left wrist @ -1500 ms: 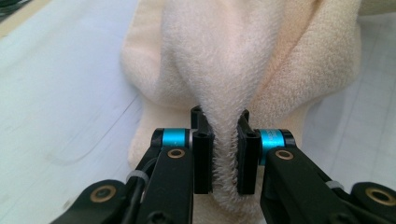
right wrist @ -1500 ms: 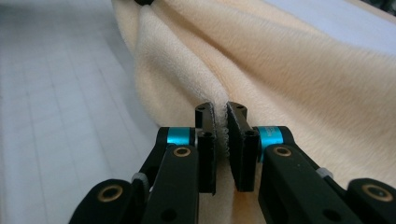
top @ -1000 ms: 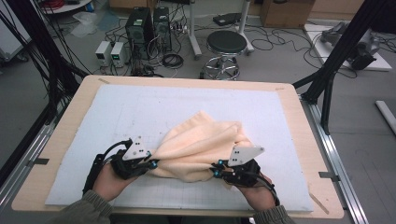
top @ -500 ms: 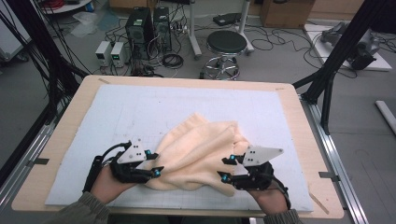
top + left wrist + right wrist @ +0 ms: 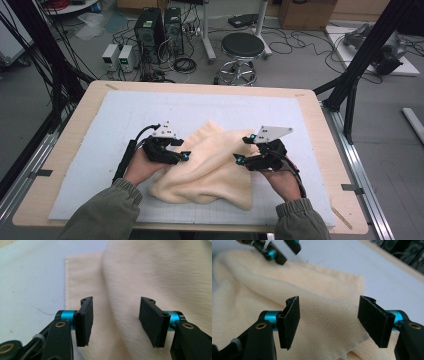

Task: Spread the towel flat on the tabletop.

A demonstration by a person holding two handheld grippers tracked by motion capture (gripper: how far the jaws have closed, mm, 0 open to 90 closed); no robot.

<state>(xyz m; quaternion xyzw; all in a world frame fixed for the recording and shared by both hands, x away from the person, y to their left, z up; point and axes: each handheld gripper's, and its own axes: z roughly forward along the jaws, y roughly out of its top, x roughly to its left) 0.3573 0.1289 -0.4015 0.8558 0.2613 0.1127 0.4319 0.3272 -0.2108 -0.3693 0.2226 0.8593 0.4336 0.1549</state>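
High view: both released, just-opening grippers, left gripper (image 5: 183, 156) and right gripper (image 5: 239, 159), flank cream towel (image 5: 210, 165).

Grey floor (image 5: 300, 65) strewn with cables (image 5: 295, 37); a black stool (image 5: 242, 47), 2 computer towers (image 5: 160, 25) and black frame posts (image 5: 365, 55) stand beyond the tabletop (image 5: 65, 145).

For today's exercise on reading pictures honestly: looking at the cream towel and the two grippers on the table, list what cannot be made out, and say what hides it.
1. High view: the towel lies bunched, so its own top layers hide how many folds lie beneath.
2. High view: the left gripper and right gripper look small, and the grey plates cover their bodies.
3. Left gripper view: the towel's right part is blurred and cut off by the edge.
4. Right gripper view: the left gripper is cut off by the top edge.
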